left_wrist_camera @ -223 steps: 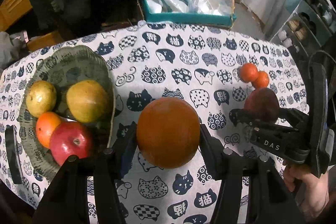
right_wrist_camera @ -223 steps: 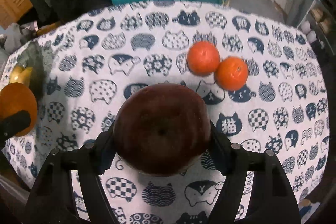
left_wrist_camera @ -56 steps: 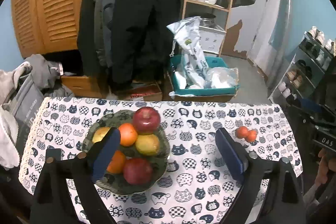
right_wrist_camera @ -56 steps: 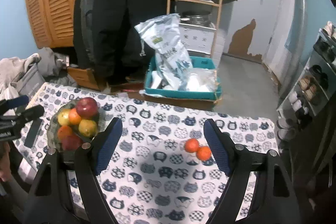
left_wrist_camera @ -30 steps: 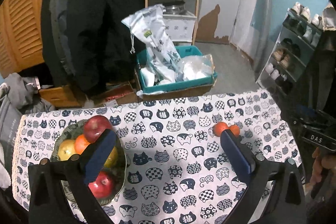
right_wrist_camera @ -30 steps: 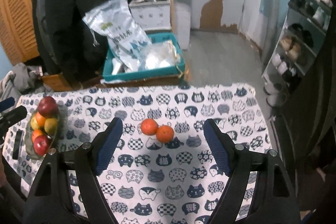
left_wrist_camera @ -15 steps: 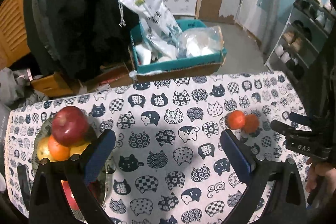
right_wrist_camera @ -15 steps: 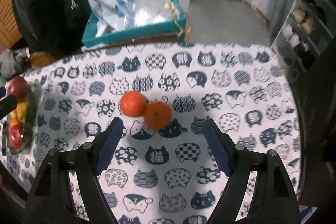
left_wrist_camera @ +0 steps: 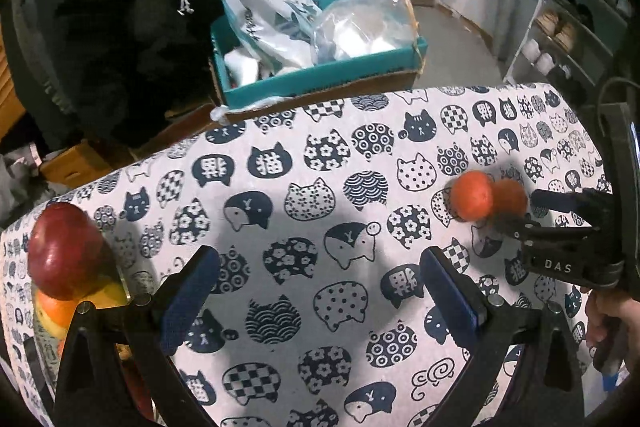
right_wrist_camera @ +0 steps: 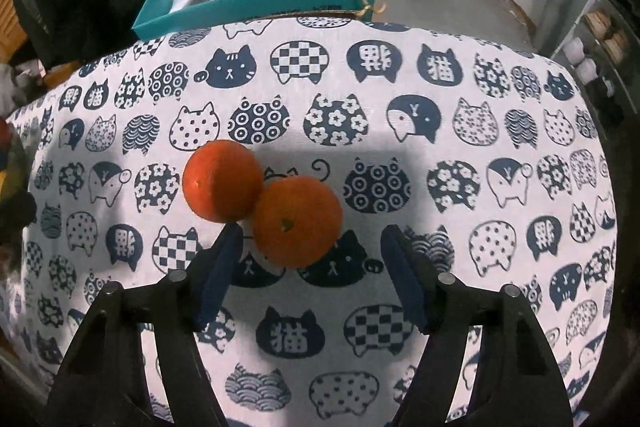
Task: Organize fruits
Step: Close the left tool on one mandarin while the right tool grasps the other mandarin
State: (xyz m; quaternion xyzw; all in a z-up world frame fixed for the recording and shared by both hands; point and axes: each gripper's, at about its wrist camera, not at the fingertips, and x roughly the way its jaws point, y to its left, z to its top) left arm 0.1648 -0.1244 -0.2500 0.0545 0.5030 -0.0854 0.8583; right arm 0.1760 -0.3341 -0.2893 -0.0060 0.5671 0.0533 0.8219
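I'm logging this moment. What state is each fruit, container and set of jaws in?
Near tangerine: on the tablecloth, touching the far one, not gripped.
Far tangerine: on the tablecloth, free.
Red apple: on top of the bowl's fruit pile.
Right gripper: jaws open, just narrowed, nothing pressed.
Left gripper: jaws open, empty.
Teal box: open-topped, holding bags.

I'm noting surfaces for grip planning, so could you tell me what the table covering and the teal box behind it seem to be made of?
Table covering: apparently woven cotton-like fabric, matte, with fine weave texture under the printed cat faces. Teal box: probably cardboard with a smooth teal printed face; a raw brown edge shows along its base.
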